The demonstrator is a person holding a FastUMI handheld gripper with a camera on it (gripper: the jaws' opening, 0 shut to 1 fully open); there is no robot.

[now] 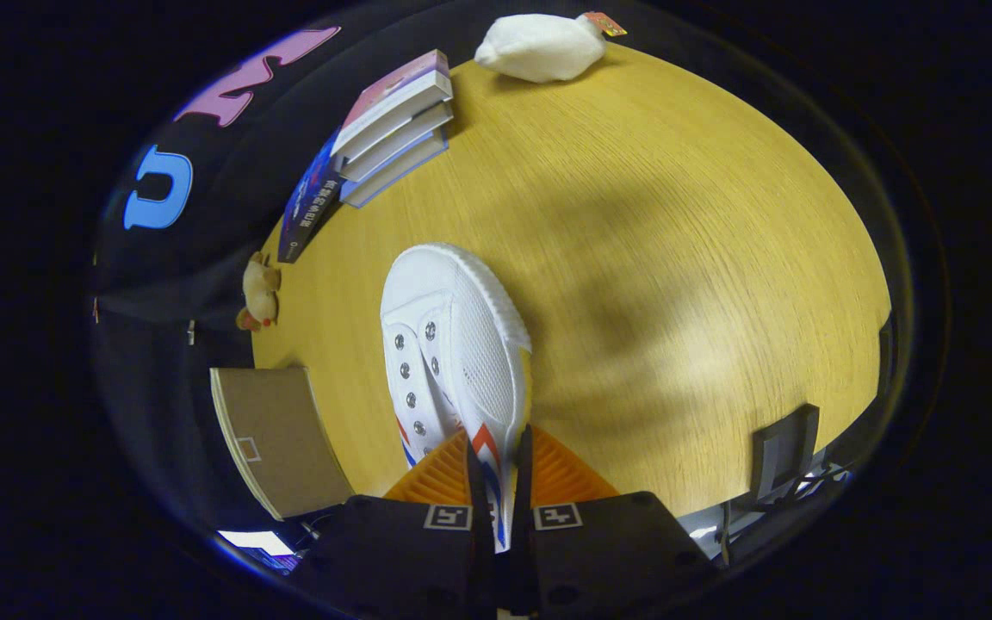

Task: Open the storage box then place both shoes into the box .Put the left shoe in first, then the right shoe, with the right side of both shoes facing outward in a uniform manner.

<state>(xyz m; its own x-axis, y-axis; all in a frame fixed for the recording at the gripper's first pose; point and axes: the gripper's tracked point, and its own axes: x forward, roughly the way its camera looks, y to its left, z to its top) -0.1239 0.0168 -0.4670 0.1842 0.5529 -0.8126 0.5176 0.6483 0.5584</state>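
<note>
A white canvas shoe (453, 344) with metal eyelets and red and blue side stripes hangs in the air above the wooden table (677, 258), toe pointing away from me. My gripper (499, 469) is shut on the shoe's side wall near the heel, one finger inside the opening and one outside. The brown cardboard storage box (276, 439) stands to the left of the fingers at the table's near edge, seen from the side; I cannot tell how its lid stands.
A stack of books (393, 120) lies at the table's far left, a dark book (311, 202) leaning beside it. A white plush toy (539, 47) sits at the far edge. A small tan toy figure (259, 293) stands left. A dark bracket (784, 452) sits near right.
</note>
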